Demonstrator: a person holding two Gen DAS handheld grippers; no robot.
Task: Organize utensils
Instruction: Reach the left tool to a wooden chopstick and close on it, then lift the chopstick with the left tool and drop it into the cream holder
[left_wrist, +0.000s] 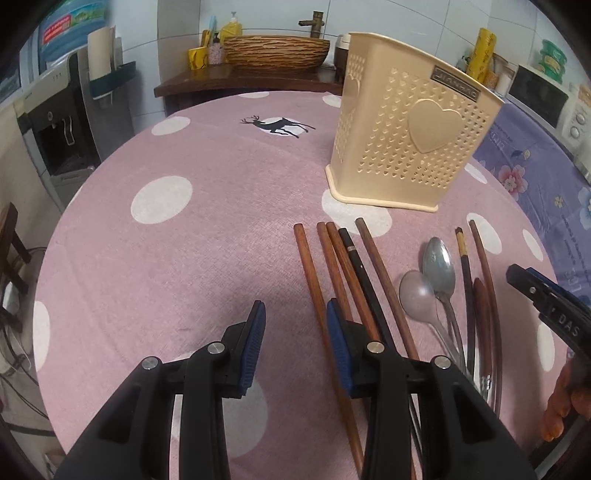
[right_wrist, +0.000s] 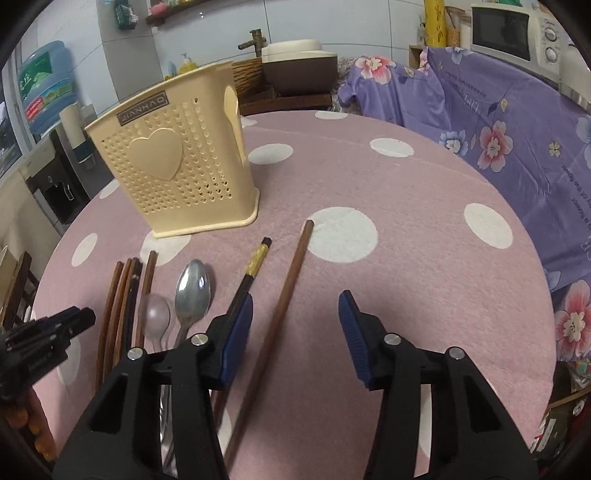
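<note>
Chopsticks (left_wrist: 334, 273) beside left gripper (left_wrist: 295, 321) — apart.

From my left wrist camera, the handles of the two spoons (left_wrist: 439, 291) go under my left gripper (left_wrist: 295, 332), so I cannot see their ends. The chopsticks (left_wrist: 332, 280) also pass below it and the bottom edge cuts them. My right gripper (left_wrist: 546, 299) is cut by the right edge. I cannot see inside the utensil holder (right_wrist: 177, 166) from either camera.
</note>
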